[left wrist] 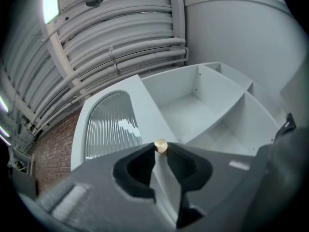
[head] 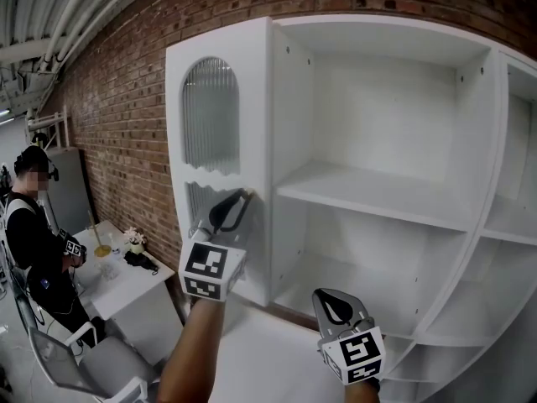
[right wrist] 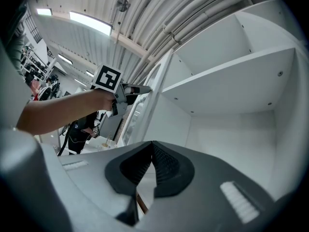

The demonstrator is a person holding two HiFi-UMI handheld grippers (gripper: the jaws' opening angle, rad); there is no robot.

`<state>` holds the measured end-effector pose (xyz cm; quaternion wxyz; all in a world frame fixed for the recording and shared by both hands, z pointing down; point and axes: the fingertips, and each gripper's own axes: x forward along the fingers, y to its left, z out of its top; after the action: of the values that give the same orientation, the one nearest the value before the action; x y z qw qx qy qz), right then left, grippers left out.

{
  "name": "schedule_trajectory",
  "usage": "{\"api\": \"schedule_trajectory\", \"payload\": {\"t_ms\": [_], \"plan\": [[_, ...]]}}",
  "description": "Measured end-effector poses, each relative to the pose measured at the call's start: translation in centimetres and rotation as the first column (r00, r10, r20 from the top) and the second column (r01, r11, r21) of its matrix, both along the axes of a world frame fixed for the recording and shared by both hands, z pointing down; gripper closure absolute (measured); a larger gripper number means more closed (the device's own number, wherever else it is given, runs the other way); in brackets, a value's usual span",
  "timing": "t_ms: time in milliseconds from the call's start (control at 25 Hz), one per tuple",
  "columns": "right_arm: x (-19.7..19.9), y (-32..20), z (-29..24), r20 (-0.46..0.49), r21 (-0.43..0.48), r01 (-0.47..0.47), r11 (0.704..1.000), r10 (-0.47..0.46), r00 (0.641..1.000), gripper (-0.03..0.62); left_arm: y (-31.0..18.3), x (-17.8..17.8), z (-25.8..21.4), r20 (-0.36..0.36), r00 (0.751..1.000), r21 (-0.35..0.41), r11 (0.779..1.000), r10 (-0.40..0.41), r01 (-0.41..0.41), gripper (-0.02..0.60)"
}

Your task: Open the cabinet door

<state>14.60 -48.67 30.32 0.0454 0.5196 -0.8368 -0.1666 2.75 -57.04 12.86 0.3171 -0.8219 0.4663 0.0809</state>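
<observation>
L gripper [head: 243, 196] clamped on door knob [left wrist: 161, 146]; R gripper [right wrist: 151, 145] closed, empty.

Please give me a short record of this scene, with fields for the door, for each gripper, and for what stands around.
cabinet door: swung open, with a ribbed glass panel in it
knob: small, brass-coloured, on the door's edge
left gripper: jaws closed on the knob
right gripper: jaws together, holding nothing, low in front of the shelves
cabinet: white, against a brick wall
background: a person stands by a small white table at the left
</observation>
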Motion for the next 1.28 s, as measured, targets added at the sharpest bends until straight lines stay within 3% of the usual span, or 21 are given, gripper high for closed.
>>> {"api": "schedule_trajectory", "payload": {"t_ms": [520,840,1280], "plan": [[-4.0,1.2,-0.5,-0.008,0.005,0.082,0.997,-0.082,0.997,0.589,5.9,-5.9,-0.2,-0.01,1.0,0.021,1.0,0.024,-0.024,0.499],[-8.9,2.4,-1.0,-0.016,0.013,0.166,0.986,-0.166,0.986,0.589,9.4,-11.1,-0.3,-0.021,0.999,0.033,0.999,-0.029,0.029,0.503],[-13.4,3.5,-1.0,-0.029,0.013,0.261,0.965,-0.26,0.965,0.589,11.9,-18.6,-0.2,-0.084,0.983,0.042,0.985,-0.163,0.166,0.52]]}}
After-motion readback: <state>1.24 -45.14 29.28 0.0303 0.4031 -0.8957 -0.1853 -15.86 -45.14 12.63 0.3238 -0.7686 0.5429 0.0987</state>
